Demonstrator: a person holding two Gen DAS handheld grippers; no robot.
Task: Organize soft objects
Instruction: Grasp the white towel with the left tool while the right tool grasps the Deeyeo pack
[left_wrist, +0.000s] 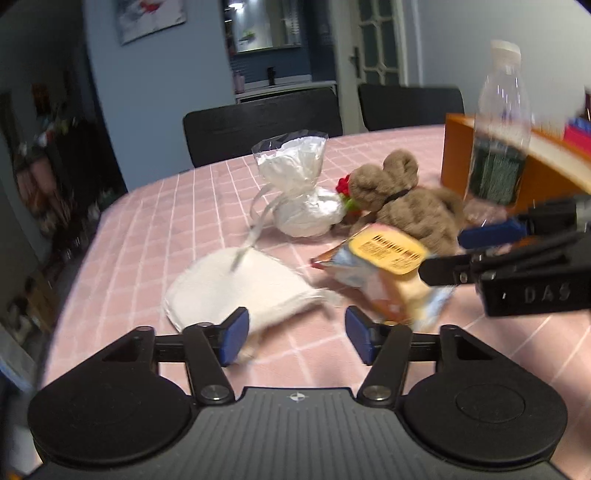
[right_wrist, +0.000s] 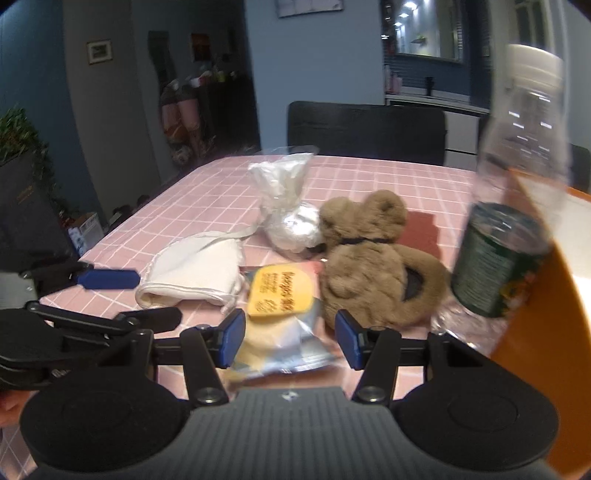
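we hold both grippers wide, gripping nothing: left gripper (left_wrist: 297, 338) over the white cloth (left_wrist: 236, 291), right gripper (right_wrist: 291, 339) above the snack packet (right_wrist: 280, 321) beside the teddy bear (right_wrist: 373, 273).

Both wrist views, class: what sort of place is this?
Probably a home dining room: a table under a pink checked cloth, dark chairs pulled up to it, and framed pictures on the walls.

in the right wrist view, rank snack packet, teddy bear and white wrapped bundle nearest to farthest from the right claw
1. Snack packet: lies between the open fingers of the right claw, nearest.
2. Teddy bear: just beyond, ahead and to the right.
3. White wrapped bundle: farthest, behind the bear's head, towards the table's middle.
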